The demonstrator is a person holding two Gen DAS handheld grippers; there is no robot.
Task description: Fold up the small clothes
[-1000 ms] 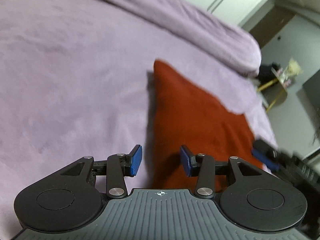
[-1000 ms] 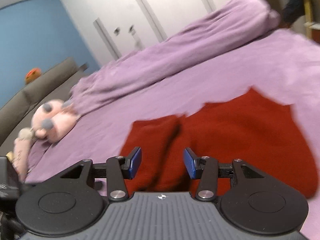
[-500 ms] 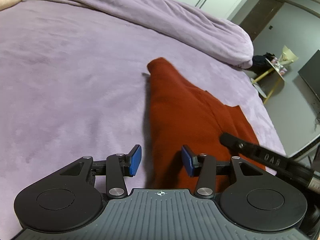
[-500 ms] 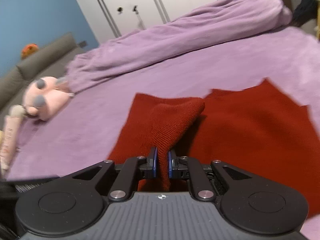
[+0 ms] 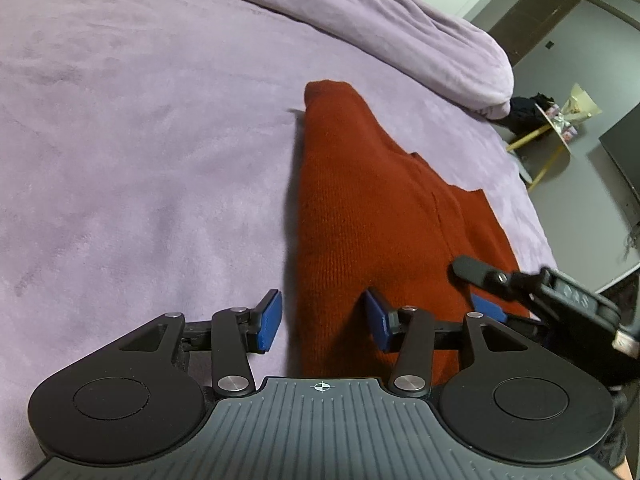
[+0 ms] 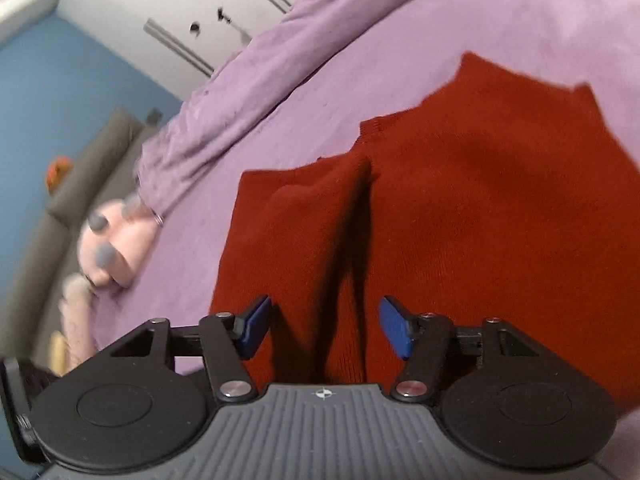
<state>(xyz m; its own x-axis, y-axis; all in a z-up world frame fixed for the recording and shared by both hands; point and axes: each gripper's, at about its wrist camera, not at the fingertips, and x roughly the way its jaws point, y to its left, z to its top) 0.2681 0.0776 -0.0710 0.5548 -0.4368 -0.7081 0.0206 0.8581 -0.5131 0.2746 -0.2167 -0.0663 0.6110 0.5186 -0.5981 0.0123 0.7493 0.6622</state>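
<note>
A rust-red knitted garment (image 5: 360,200) lies on the purple bedspread (image 5: 140,140), its left part folded over the body. It also shows in the right wrist view (image 6: 460,208). My left gripper (image 5: 324,322) is open, its jaws standing either side of the garment's near left edge, holding nothing. My right gripper (image 6: 326,326) is open just above the folded part, empty. It also shows at the right edge of the left wrist view (image 5: 488,308).
A rolled purple duvet (image 5: 360,12) lies along the far side of the bed. A pink plush toy (image 6: 108,240) lies at the left by a grey sofa (image 6: 80,176). A small yellow-legged table (image 5: 552,136) stands beyond the bed's right edge.
My right gripper, which was shut on a fold of the red garment half a second ago, has opened and let it drop. The left gripper stayed open.
</note>
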